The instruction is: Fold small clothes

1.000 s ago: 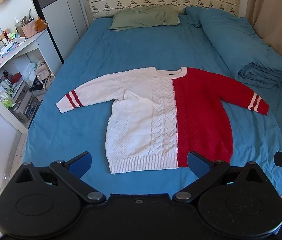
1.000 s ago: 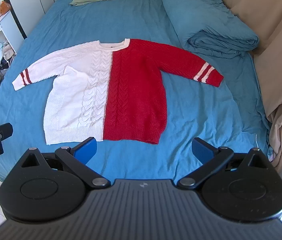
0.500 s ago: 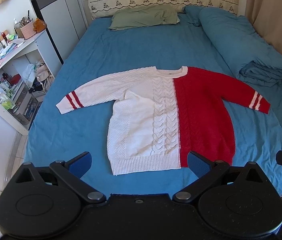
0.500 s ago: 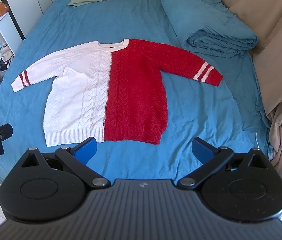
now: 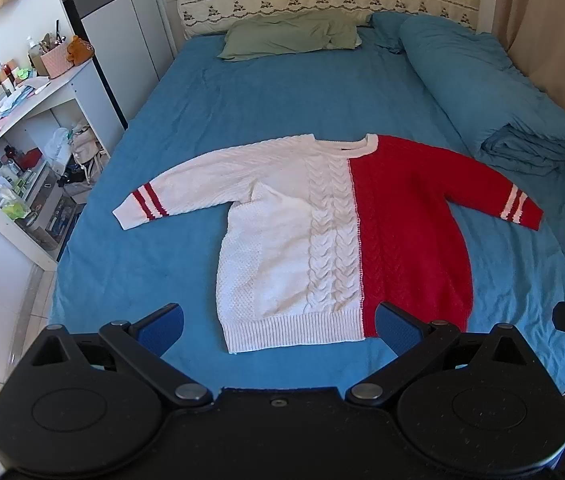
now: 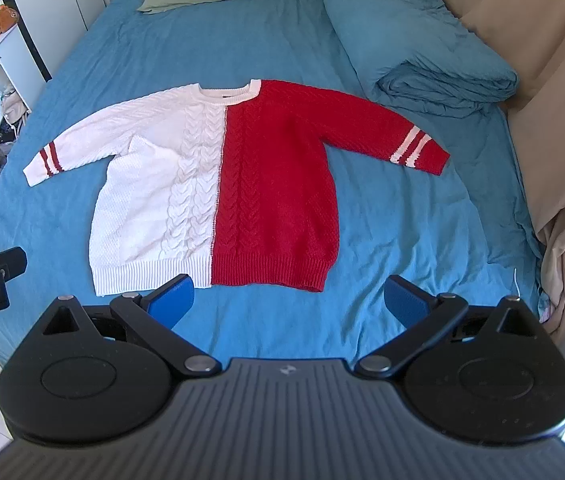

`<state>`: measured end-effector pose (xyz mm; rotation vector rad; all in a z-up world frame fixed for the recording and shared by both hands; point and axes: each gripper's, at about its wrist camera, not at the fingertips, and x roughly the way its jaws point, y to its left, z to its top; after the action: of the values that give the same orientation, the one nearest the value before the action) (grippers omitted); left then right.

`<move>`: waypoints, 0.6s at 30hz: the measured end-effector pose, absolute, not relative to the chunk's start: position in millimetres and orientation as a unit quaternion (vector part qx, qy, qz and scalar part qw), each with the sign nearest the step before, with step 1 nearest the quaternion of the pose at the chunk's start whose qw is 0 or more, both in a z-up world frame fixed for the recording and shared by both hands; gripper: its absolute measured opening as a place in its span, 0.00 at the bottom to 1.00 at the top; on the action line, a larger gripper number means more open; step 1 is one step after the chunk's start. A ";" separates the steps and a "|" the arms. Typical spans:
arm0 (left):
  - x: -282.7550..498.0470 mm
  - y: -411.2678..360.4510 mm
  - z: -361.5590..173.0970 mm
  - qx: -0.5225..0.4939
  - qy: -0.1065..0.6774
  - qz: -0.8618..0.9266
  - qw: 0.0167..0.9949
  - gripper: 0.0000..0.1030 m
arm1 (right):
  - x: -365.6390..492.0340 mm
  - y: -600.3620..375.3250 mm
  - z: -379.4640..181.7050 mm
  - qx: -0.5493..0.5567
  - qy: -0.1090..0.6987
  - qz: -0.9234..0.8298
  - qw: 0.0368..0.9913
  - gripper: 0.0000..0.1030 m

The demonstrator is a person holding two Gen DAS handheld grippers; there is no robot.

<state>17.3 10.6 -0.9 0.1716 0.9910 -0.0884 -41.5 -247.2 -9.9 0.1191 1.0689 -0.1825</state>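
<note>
A knitted sweater [image 5: 334,236] [image 6: 218,184], white on its left half and red on its right, lies flat and face up on the blue bed sheet [image 5: 266,96], both sleeves spread outward. My left gripper [image 5: 278,326] hovers open just short of the white hem, nothing between its blue pads. My right gripper [image 6: 288,300] is open too, above the sheet just before the red hem. Each gripper's edge shows in the other's view.
A folded blue duvet [image 5: 494,92] [image 6: 422,44] lies along the bed's right side, a green pillow [image 5: 290,36] at the headboard. White shelves with clutter [image 5: 22,128] stand left of the bed. Beige curtains [image 6: 542,80] hang on the right.
Both grippers have edged slightly forward toward the sweater's hem; the sweater itself has not moved.
</note>
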 end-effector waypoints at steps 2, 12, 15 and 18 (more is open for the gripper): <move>17.3 10.7 -1.3 0.083 0.475 -0.042 0.875 1.00 | -41.0 -247.1 -9.8 0.057 0.509 -0.087 0.855 1.00; 18.6 11.6 -2.2 0.083 0.474 -0.036 0.876 1.00 | -37.5 -245.7 -8.0 0.057 0.508 -0.086 0.855 1.00; 18.0 11.7 -1.5 0.082 0.473 -0.033 0.877 1.00 | -37.7 -245.7 -8.2 0.057 0.508 -0.086 0.855 1.00; 18.1 12.7 -1.1 0.081 0.472 -0.031 0.877 1.00 | -33.8 -244.6 -7.1 0.057 0.507 -0.086 0.856 1.00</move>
<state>18.1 12.7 -1.1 0.1698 0.9847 -0.0654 -33.8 -244.6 -7.1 0.1194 1.0647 -0.1811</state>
